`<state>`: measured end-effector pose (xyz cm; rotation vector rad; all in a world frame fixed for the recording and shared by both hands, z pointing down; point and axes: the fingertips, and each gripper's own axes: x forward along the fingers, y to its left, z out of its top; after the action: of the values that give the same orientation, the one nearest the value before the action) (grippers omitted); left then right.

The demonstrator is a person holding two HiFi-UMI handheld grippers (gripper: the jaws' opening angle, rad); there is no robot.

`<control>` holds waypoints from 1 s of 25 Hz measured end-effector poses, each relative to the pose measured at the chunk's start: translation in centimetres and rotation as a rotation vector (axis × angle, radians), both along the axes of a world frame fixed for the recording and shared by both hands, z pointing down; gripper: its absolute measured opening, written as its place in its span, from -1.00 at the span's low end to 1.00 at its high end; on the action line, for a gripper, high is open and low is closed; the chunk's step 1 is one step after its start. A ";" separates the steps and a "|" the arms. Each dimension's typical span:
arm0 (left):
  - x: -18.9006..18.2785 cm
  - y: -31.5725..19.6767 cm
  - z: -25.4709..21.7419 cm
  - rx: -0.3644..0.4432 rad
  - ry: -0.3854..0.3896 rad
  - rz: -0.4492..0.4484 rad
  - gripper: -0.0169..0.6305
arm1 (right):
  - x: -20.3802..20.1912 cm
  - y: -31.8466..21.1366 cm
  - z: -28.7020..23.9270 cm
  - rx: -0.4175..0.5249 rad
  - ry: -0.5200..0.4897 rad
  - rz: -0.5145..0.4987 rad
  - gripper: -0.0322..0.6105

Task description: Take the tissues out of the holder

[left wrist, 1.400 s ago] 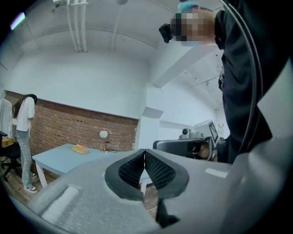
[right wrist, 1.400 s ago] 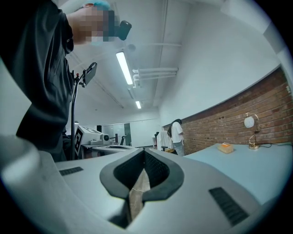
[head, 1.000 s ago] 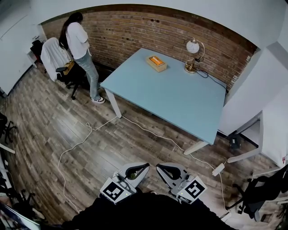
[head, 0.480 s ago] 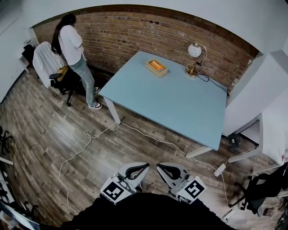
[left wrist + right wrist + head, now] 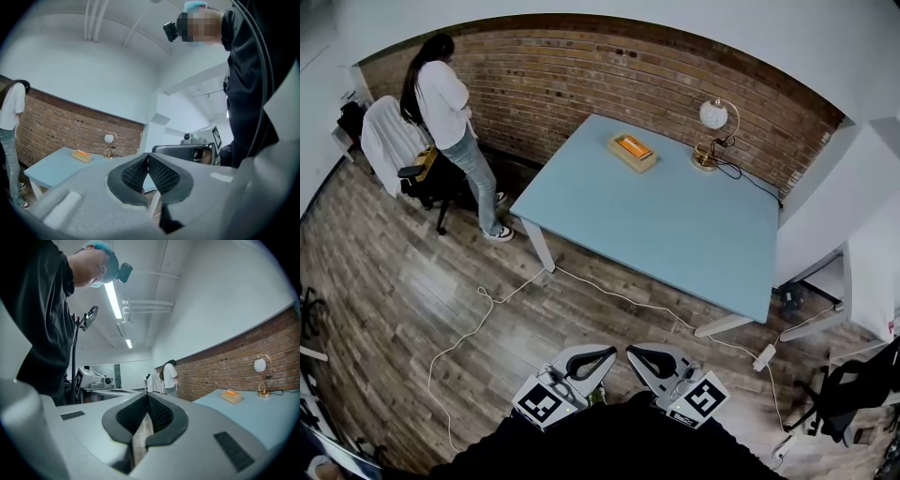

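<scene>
A wooden tissue holder (image 5: 633, 151) with orange tissue packaging in its top slot sits at the far side of the light blue table (image 5: 666, 225). It is small in the left gripper view (image 5: 82, 155) and the right gripper view (image 5: 230, 395). Both grippers are held low against my body, well short of the table. My left gripper (image 5: 602, 354) is shut with nothing in it, its pads (image 5: 140, 171) meeting. My right gripper (image 5: 639, 354) is also shut and empty, pads (image 5: 157, 413) together.
A globe desk lamp (image 5: 712, 122) stands at the table's far corner by the brick wall. A person (image 5: 445, 103) stands beside an office chair (image 5: 403, 150) at the left. A white cable (image 5: 487, 305) trails across the wooden floor before the table. White furniture (image 5: 844, 272) stands at the right.
The head view has shifted a little, so the table and the person sit slightly differently in frame. Both grippers stay shut in the same place near my body.
</scene>
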<state>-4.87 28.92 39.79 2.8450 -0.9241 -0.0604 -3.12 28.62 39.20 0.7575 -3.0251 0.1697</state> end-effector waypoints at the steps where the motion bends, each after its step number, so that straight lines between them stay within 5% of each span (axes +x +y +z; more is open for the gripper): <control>1: -0.4 -0.3 0.0 -0.002 0.002 0.003 -0.92 | -0.5 -0.3 0.0 0.002 0.002 -0.001 -0.89; 10: -2.3 -3.2 -0.1 -0.001 -0.001 0.013 -0.92 | -2.8 -3.0 -0.4 0.026 0.035 0.005 -0.89; 25: -0.6 -12.2 -0.2 0.023 -0.011 -0.004 -0.92 | -1.0 -12.3 -0.7 0.038 0.021 -0.014 -0.89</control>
<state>-5.44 16.75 39.55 2.8674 -0.9371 -0.0565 -4.09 16.34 38.50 0.7350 -3.0210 0.1032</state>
